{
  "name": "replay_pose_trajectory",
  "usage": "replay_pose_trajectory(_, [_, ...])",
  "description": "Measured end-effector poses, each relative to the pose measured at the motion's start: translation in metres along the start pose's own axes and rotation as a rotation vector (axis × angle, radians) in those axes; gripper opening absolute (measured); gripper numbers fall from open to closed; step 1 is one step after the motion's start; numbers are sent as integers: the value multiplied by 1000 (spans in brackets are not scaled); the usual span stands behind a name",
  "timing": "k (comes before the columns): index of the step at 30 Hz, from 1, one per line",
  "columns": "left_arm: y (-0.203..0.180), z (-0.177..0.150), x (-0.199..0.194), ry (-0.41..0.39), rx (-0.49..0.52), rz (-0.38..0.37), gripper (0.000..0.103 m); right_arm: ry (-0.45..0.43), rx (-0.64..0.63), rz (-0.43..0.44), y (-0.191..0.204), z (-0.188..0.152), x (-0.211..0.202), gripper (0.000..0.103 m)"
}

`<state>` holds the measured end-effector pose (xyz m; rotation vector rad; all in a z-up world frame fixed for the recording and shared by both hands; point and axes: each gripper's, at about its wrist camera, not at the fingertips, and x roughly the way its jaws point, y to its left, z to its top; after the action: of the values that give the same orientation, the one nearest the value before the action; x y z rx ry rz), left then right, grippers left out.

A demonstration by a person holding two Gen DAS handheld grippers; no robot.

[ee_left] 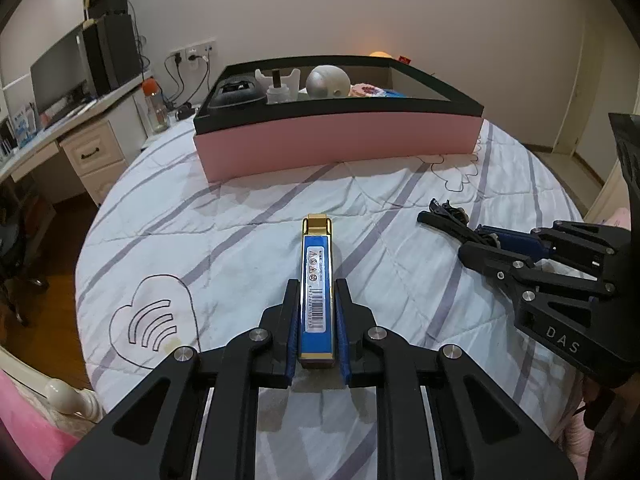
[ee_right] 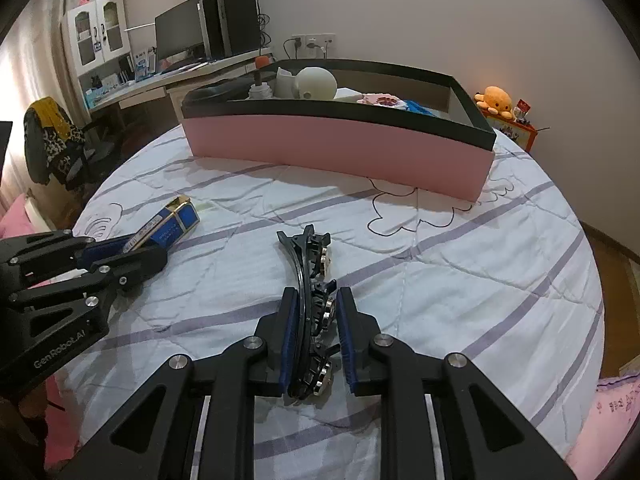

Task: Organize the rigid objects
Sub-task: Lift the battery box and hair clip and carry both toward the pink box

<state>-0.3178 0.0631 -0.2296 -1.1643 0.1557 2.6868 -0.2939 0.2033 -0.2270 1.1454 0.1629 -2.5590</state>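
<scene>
My left gripper (ee_left: 318, 282) is shut on a slim blue and gold box (ee_left: 317, 256), which points away from me just above the striped quilt (ee_left: 240, 240). From the right wrist view the same box (ee_right: 172, 220) sticks out of the left gripper (ee_right: 154, 250) at the left. My right gripper (ee_right: 317, 294) is shut on a black hair clip (ee_right: 310, 256) with metal studs; the clip's far end lies low over the quilt. In the left wrist view the right gripper (ee_left: 474, 246) sits at the right, the hair clip (ee_left: 442, 212) jutting past it. A pink storage box with a black rim (ee_left: 336, 140) stands open beyond both grippers.
The pink box (ee_right: 340, 136) holds a grey ball (ee_left: 328, 82), a white bottle (ee_left: 278, 90), a black round item (ee_left: 234, 94) and small packets. A desk with a monitor (ee_left: 60, 76) and an orange-capped bottle (ee_left: 154, 106) lies left. An orange plush toy (ee_right: 496, 100) sits at the right.
</scene>
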Motion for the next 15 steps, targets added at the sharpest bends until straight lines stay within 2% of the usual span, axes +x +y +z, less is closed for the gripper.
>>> replay_pose_trajectory(6, [1,0,-10,-22,1,9,15,-21,2,-23,3,-3,-6,19])
replay_pose_trajectory(15, [-1,2,-33,-71,5,3,15,-63,26,10,7,0,-25,19])
